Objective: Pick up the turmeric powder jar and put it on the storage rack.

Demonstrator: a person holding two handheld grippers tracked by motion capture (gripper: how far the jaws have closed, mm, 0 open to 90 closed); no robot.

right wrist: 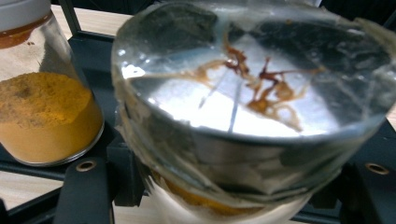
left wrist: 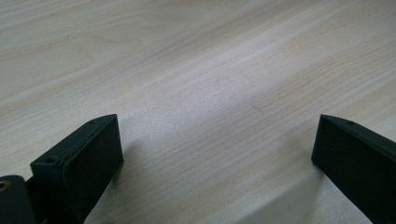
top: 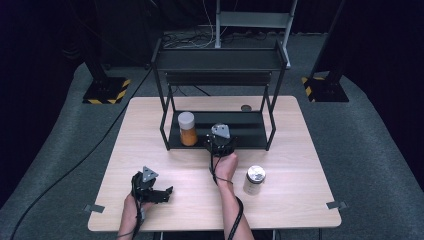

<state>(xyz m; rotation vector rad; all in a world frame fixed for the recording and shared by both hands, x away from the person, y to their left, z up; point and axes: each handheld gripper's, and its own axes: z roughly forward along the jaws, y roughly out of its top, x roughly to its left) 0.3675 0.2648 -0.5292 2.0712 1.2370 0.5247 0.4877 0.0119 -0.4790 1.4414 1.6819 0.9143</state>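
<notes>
My right gripper (top: pixel 220 144) is at the front edge of the black rack's lower shelf (top: pixel 250 131). It is shut on a jar with a shiny metal lid (right wrist: pixel 247 107), with one black jaw on each side; brownish streaks smear the lid. A glass jar of orange powder with a white cap (top: pixel 187 129) stands on that shelf just left of the held jar, close beside it in the right gripper view (right wrist: pixel 42 107). My left gripper (top: pixel 159 192) rests low on the wooden table (top: pixel 150 125) at the front left, and its jaws (left wrist: pixel 217 154) stand wide open over bare wood.
A third jar with a silver lid (top: pixel 254 180) stands on the table right of my right forearm. The two-tier black rack (top: pixel 220 57) fills the back middle of the table. A small dark round spot (top: pixel 245 107) lies behind it. Cables trail from both grippers.
</notes>
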